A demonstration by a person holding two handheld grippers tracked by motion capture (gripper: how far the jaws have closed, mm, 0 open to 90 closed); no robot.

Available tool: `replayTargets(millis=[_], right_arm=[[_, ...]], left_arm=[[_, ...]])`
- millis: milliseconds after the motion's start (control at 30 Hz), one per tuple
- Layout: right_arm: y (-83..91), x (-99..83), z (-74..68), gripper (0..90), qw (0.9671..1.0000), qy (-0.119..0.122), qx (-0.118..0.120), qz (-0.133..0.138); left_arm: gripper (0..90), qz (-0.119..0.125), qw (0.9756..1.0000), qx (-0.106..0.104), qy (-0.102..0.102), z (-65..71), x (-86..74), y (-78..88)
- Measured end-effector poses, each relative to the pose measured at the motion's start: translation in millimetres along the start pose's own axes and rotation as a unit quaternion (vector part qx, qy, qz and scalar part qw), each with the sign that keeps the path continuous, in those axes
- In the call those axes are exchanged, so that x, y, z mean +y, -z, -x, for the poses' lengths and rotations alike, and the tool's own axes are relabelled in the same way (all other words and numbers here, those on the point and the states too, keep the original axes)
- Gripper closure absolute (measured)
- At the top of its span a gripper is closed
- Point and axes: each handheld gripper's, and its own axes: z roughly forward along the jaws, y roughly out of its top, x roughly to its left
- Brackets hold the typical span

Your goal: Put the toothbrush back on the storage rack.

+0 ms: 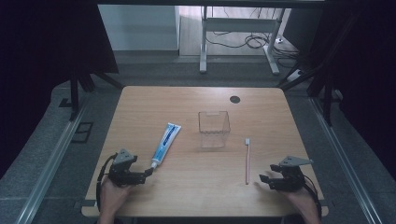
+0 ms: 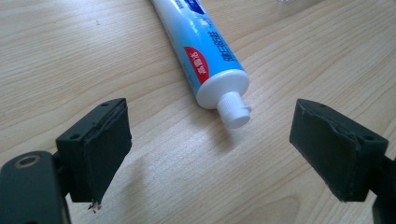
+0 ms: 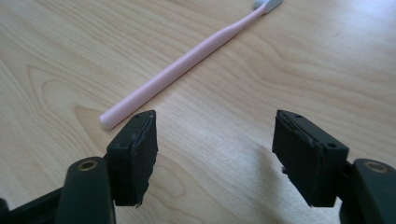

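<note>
Black foam-faced jaws of the left gripper point(image 2: 210, 149) stand wide apart with nothing between them; the white screw cap of the blue-and-white toothpaste tube point(image 2: 201, 51) lies just ahead of the gap, flat on the pale wooden table point(image 1: 196, 186). The right gripper point(image 3: 215, 149) is likewise parted and empty, and the thin pink toothbrush point(image 3: 182, 70) lies on the table just beyond its left jaw, off the centre line. Farther out, a clear plastic cup point(image 1: 214, 129) stands upright between tube and brush. Closing from here, I judge, the right jaws would miss the handle or nudge it aside, and a grip on the slippery cap alone could let the tube swing.
</note>
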Motion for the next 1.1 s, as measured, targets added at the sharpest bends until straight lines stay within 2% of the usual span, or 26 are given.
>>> replayTargets(millis=[67, 167, 300, 333, 367, 533, 767, 1000, 1100], right_arm=[[-0.4, 0.8, -0.1, 40.3, 0.9999, -0.005, 0.01, -0.003], [-0.2, 4.8, -3.0, 49.5, 0.9998, 0.003, 0.018, -0.003], [-0.3, 11.2, -6.8, 60.8, 0.9997, 0.016, 0.018, -0.003], [-0.3, 11.2, -6.8, 60.8, 0.9997, 0.016, 0.018, -0.003], [-0.4, 13.9, -7.5, 69.2, 0.9995, 0.02, 0.026, -0.001], [-1.0, 19.5, -10.9, 83.8, 0.9984, 0.031, 0.048, 0.001], [-10.1, 25.3, -17.5, 88.3, 0.996, 0.065, 0.06, -0.003], [-16.4, 32.7, -25.2, 90.0, 0.9955, 0.07, 0.062, -0.009], [-21.2, 38.7, -32.1, 90.0, 0.9945, 0.073, 0.072, -0.02]], left_arm=[[12.7, 0.0, 1.0, 0.0, -0.003, 2.2, 0.2, -0.7], [12.7, -0.001, 1.0, -0.002, -0.008, 3.3, 0.4, -1.5], [12.6, -0.002, 1.0, -0.001, -0.007, 3.2, -0.2, -1.7], [12.7, -0.002, 1.0, -0.001, -0.007, 3.2, -0.2, -1.7], [12.7, -0.001, 1.0, -0.002, -0.005, 3.1, -0.3, -1.5], [12.7, -0.003, 1.0, -0.002, -0.004, 2.6, -0.8, -1.8], [12.7, -0.004, 1.0, -0.002, -0.006, 2.9, -0.7, -2.1], [12.7, -0.005, 1.0, 0.0, -0.006, 2.6, -0.8, -2.0], [12.7, -0.004, 1.0, 0.0, -0.006, 2.8, -0.6, -1.9]])
